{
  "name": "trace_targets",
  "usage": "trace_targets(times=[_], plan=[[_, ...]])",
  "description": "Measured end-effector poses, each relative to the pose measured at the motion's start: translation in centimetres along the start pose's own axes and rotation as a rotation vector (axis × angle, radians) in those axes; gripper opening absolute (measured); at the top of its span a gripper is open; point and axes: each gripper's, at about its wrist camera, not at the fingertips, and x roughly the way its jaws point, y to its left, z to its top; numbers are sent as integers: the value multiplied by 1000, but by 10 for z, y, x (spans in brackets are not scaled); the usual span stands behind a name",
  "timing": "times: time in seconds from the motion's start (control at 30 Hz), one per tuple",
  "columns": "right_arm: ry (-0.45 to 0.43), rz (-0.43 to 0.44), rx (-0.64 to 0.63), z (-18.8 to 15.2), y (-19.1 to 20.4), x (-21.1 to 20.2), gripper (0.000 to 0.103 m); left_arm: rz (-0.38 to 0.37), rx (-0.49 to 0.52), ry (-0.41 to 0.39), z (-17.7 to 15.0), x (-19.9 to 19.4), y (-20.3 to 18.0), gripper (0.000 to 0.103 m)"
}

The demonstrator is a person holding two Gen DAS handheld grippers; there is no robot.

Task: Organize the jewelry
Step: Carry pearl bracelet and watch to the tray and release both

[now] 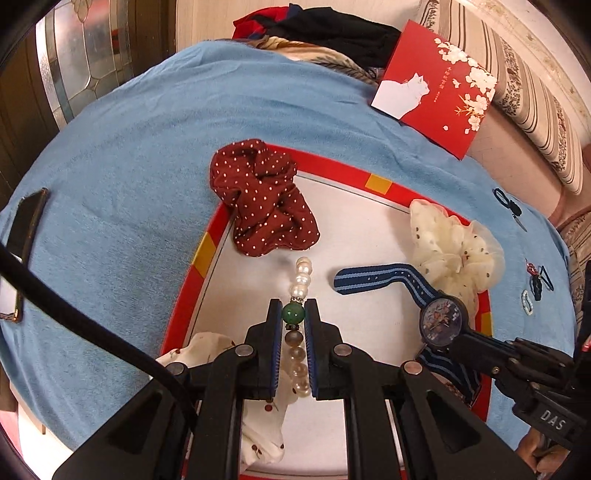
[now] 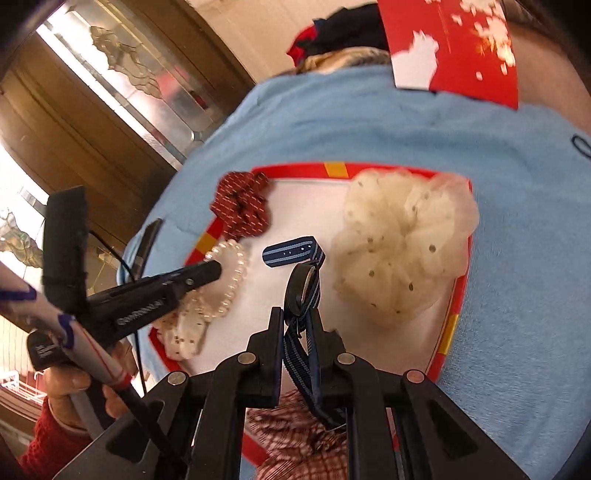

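A white tray with a red rim (image 1: 207,247) (image 2: 295,168) lies on a blue cloth. My left gripper (image 1: 293,304) (image 2: 216,268) is shut on a pearl bracelet (image 1: 301,275) (image 2: 232,280) at its green bead, held just over the tray's white floor. My right gripper (image 2: 297,312) (image 1: 456,338) is shut on the blue striped strap of a wristwatch (image 2: 303,282) (image 1: 441,319); the free strap end (image 1: 373,278) trails over the tray. A dark red dotted scrunchie (image 1: 264,199) (image 2: 242,205) sits on the tray's far left rim, a cream scrunchie (image 1: 448,240) (image 2: 399,236) at its right.
A white dotted scrunchie (image 1: 266,435) (image 2: 184,332) lies at the tray's near left, a red checked cloth (image 2: 295,432) at its near edge. A phone (image 1: 22,251) lies left on the cloth. A red card (image 1: 436,88) leans at the back by dark clothes (image 1: 325,29).
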Motion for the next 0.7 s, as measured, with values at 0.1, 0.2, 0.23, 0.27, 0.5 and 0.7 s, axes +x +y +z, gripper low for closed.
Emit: trace_targets(times=[0.1, 0.2, 0.23, 0.27, 0.5, 0.7], plan=[[2, -3, 15, 0, -4, 2, 13, -3, 3, 15, -1, 6, -3, 11], [2, -1, 14, 1, -4, 2, 14, 2, -3, 20, -1, 9, -5, 11], [5, 1, 13, 1, -4, 2, 14, -5, -7, 18, 0, 8, -6, 11], [6, 2, 12, 1, -4, 1, 16, -14, -11, 16, 0, 7, -7, 11], [-46, 4, -40, 5, 8, -24, 25, -131, -9, -23, 1, -28, -28, 28], [-115, -3, -57, 3, 11, -68, 28, -96, -9, -110, -3, -76, -43, 43]])
